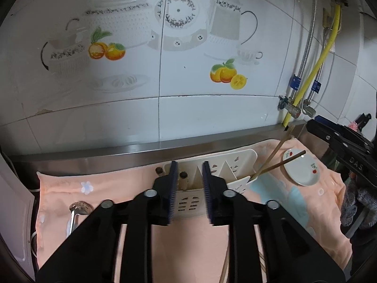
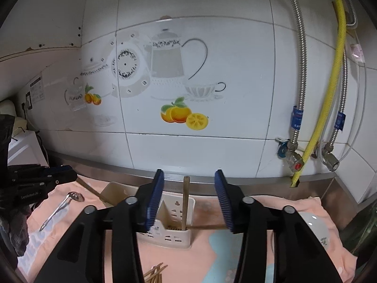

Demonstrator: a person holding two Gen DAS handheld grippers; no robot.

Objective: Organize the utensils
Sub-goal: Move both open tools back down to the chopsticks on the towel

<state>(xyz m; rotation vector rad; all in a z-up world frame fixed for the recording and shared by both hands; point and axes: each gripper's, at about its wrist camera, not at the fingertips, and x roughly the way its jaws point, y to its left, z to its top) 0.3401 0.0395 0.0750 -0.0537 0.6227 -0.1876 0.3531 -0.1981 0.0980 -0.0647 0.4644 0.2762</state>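
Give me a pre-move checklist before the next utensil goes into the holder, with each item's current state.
1. Left hand-held gripper empty: ok, jaws apart with nothing between the pads.
2. Right hand-held gripper empty: ok, jaws apart; the chopstick behind them stands in the holder unclamped.
3. Utensil holder upright on the pink cloth: ok.
4. Chopsticks seated in the holder: not ok, two lean far out toward the small plate.
5. Slotted spoon reachable: ok, lying uncovered on the cloth.
6. Loose sticks near the front edge gathered: not ok, still on the cloth.
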